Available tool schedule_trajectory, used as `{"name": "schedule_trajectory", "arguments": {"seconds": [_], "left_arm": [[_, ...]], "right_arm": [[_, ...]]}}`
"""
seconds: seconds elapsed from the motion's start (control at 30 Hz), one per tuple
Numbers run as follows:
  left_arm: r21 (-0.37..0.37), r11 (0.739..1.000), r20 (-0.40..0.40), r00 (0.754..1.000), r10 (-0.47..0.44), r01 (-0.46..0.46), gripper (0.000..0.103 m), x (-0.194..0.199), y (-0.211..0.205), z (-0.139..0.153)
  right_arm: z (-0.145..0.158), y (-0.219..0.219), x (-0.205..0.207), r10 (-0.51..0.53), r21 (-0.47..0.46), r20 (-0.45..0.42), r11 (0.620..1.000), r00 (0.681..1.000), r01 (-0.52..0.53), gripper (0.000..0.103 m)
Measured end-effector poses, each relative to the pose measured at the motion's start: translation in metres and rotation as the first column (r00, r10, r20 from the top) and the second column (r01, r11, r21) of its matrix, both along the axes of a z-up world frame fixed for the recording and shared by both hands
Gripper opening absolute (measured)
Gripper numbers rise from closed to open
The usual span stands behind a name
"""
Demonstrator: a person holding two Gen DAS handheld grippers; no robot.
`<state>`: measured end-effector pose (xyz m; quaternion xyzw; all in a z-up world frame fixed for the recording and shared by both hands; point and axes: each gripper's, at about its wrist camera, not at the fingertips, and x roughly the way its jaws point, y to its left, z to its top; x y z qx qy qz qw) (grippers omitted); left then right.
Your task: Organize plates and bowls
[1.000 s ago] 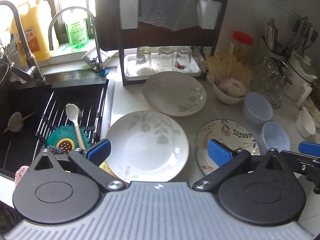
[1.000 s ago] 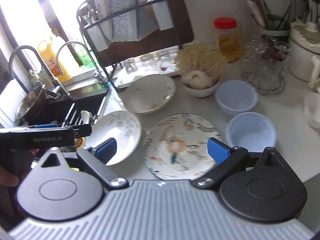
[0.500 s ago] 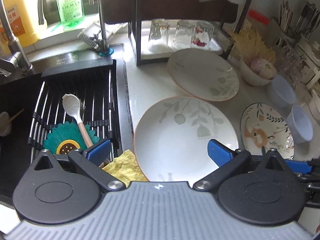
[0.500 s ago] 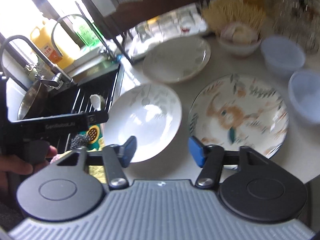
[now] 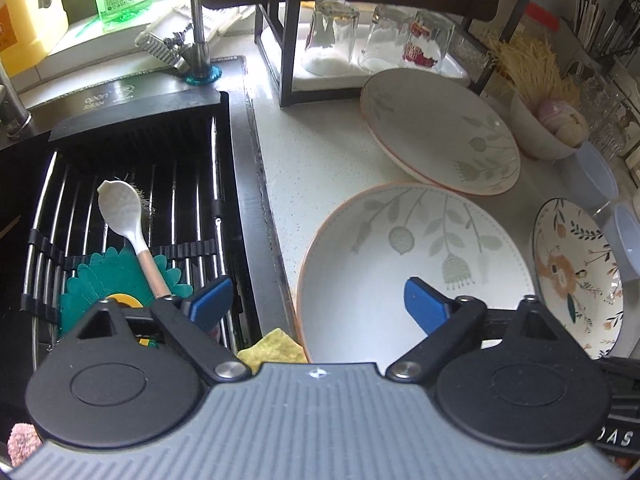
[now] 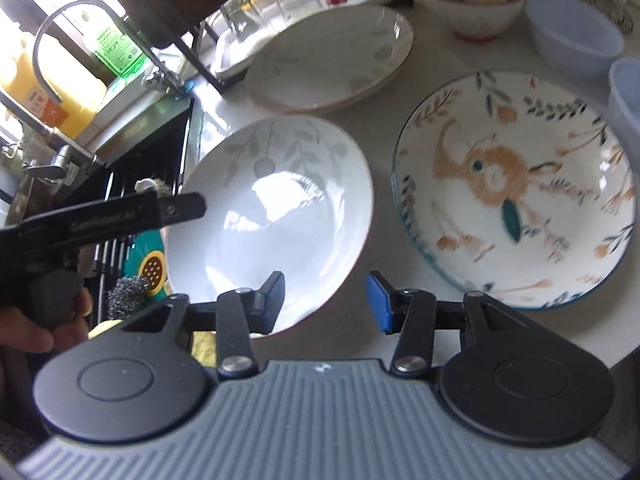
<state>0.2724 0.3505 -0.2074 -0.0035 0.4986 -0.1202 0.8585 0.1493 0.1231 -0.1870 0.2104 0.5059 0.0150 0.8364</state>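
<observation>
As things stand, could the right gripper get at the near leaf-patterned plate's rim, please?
Probably yes. The right gripper has just been closing, with the near leaf-patterned plate's edge between its pads, not yet pinched. Nothing lies between; the left gripper hangs over the opposite side.

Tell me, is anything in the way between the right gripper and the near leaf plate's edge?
Nothing visible is. The right gripper has its jaws apart, having just been closing, and they straddle the bare near rim of the near leaf plate. Only open countertop lies beside that rim. The left gripper hangs over the plate's other side.
</observation>
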Motion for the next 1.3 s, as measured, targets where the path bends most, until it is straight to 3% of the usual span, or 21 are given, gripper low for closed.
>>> {"name": "schedule_trajectory", "arguments": {"seconds": [0.23, 0.37, 0.63, 0.77, 0.9, 1.03, 1.3], "left_arm": [[-0.025, 0.999, -0.010, 1.000, -0.024, 0.024, 0.088, 0.012, 0.001, -0.013], [-0.037, 0.999, -0.004, 1.000, -0.029, 0.029, 0.084, 0.016, 0.000, -0.015], [-0.064, 0.998, -0.024, 0.999, -0.024, 0.022, 0.063, 0.023, 0.003, -0.023], [-0.102, 0.995, -0.026, 0.999, -0.022, 0.019, 0.056, 0.026, 0.005, -0.024], [-0.086, 0.995, -0.006, 0.999, -0.054, 0.053, 0.054, 0.027, 0.002, -0.025], [-0.106, 0.992, -0.010, 0.997, -0.072, 0.070, 0.044, 0.028, 0.001, -0.025], [-0.129, 0.988, -0.003, 0.997, -0.080, 0.079, 0.043, 0.025, 0.007, -0.019]], "right_arm": [[-0.005, 0.000, 0.007, -0.123, -0.012, 0.058, 0.992, 0.991, 0.124, 0.049], [-0.011, 0.002, 0.011, -0.129, 0.011, 0.069, 0.992, 0.989, 0.129, 0.049], [-0.016, 0.002, 0.016, -0.167, -0.011, 0.111, 0.986, 0.980, 0.169, 0.046], [-0.019, -0.002, 0.018, -0.175, -0.004, 0.122, 0.984, 0.977, 0.176, 0.033], [-0.021, -0.007, 0.017, -0.172, -0.024, 0.139, 0.984, 0.975, 0.177, 0.018], [-0.019, -0.009, 0.019, -0.160, -0.031, 0.151, 0.986, 0.976, 0.166, 0.016], [-0.012, -0.014, 0.016, -0.109, -0.018, 0.180, 0.993, 0.978, 0.115, 0.016]]}}
